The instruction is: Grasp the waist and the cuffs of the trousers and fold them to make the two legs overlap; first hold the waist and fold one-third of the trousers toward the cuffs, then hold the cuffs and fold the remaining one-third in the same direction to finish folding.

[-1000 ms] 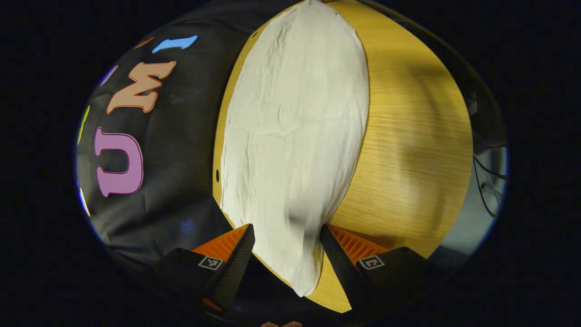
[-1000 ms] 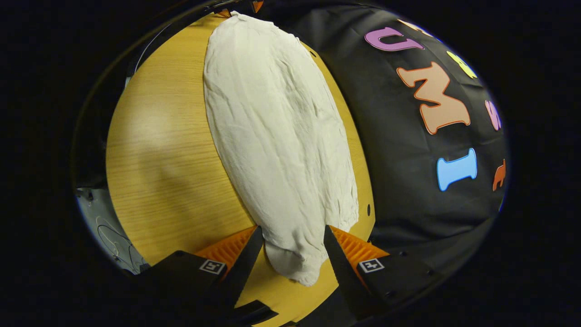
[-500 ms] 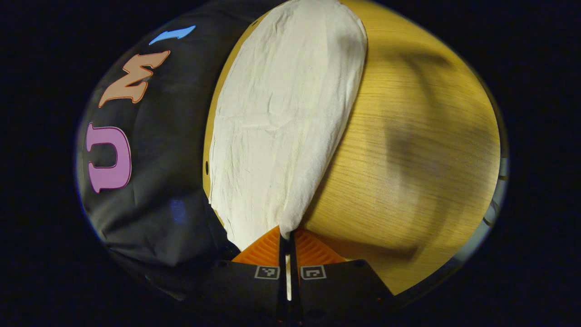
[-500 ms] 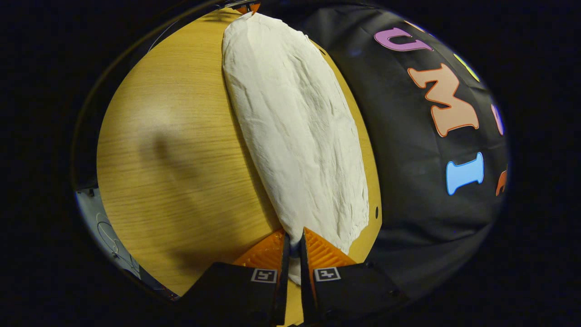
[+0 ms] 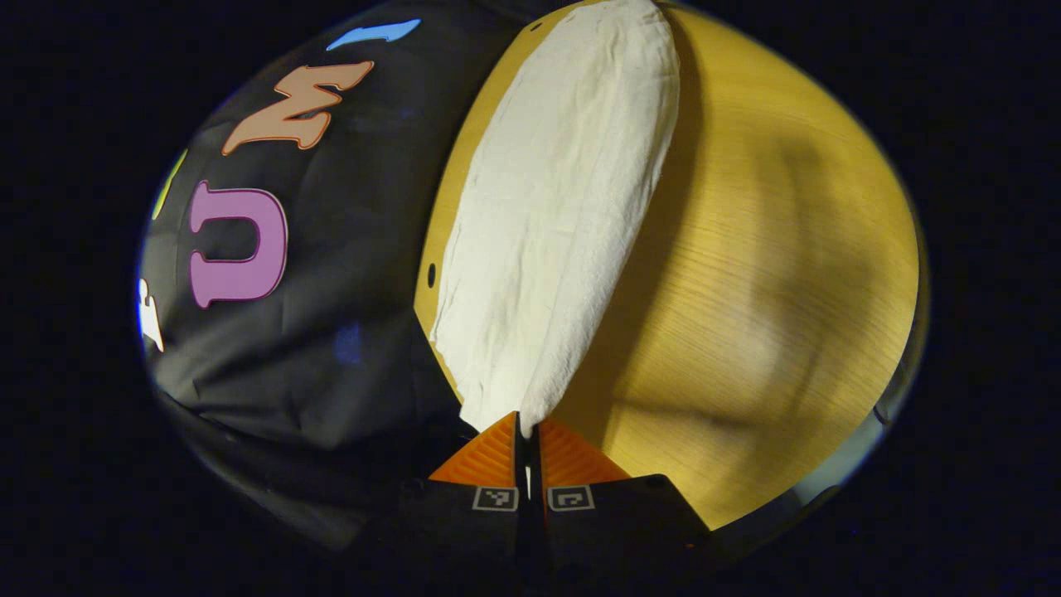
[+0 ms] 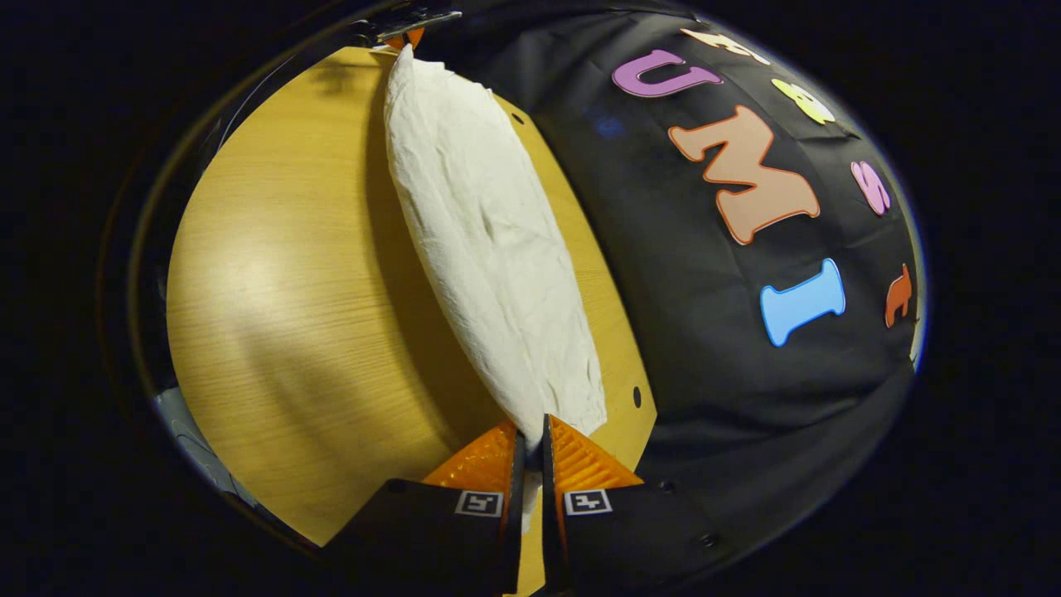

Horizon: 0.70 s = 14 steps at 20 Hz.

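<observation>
The white trousers (image 5: 555,215) lie stretched lengthwise along the far side of the wooden table (image 5: 771,274). My left gripper (image 5: 527,427) is shut on one end of them, and the cloth's near edge is raised off the wood and throws a shadow. In the right gripper view the same trousers (image 6: 489,249) run away from my right gripper (image 6: 530,431), which is shut on the opposite end. The other gripper (image 6: 404,33) shows small at the far end of the cloth. Which end is the waist I cannot tell.
The wooden table (image 6: 282,290) is bare on the side of the trousers away from the wall. The black cloth wall (image 5: 331,274) stands right behind the table's far edge. A small hole (image 6: 636,396) sits near the table corner.
Both grippers went from open around the trousers' ends to shut on them. Since then they have lifted the near edge, so the cloth looks narrower and casts a shadow.
</observation>
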{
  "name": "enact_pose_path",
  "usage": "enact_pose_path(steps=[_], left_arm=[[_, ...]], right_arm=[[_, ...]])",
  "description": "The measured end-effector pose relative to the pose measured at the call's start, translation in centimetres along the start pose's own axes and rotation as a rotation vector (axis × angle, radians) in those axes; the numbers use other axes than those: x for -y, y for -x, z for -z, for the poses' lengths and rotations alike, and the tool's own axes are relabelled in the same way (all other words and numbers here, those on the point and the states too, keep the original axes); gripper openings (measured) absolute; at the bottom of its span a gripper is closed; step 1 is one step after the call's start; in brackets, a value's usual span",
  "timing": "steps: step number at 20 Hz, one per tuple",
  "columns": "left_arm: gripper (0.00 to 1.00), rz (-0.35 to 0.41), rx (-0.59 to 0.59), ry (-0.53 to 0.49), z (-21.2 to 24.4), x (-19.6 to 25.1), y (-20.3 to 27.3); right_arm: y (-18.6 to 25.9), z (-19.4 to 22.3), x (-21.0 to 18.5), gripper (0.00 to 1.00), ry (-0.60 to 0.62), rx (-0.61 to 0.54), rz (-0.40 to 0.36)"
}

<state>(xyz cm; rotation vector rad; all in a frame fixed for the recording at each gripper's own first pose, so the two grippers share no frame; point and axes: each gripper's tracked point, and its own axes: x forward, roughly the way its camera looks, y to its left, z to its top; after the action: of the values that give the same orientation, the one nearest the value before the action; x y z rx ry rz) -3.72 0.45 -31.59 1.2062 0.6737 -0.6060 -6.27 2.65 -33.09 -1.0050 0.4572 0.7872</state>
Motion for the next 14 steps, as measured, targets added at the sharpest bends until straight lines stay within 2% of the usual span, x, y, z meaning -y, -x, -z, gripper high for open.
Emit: enact_pose_path(steps=[3,7,12,13,14], left_arm=[[0.00,-0.059,0.005,0.038,-1.4,-3.4,-0.4],[0.00,-0.115,0.029,0.057,-2.6,-7.9,-1.2],[0.00,-0.144,0.082,0.079,-4.9,-12.6,-4.3],[0.00,-0.146,0.095,0.093,-5.3,-13.5,-4.9],[0.00,-0.149,0.115,0.112,-5.9,-14.4,-5.7]], right_arm=[[-0.3,-1.1,2.6,0.10,0.006,0.025,0.057],[-1.2,-2.1,5.7,0.13,-0.026,0.030,0.130],[-3.7,-3.8,9.8,0.13,-0.063,0.001,0.214],[-4.3,-4.0,10.4,0.10,-0.074,-0.010,0.224],[-5.0,-4.1,10.9,0.13,-0.087,-0.025,0.237]])
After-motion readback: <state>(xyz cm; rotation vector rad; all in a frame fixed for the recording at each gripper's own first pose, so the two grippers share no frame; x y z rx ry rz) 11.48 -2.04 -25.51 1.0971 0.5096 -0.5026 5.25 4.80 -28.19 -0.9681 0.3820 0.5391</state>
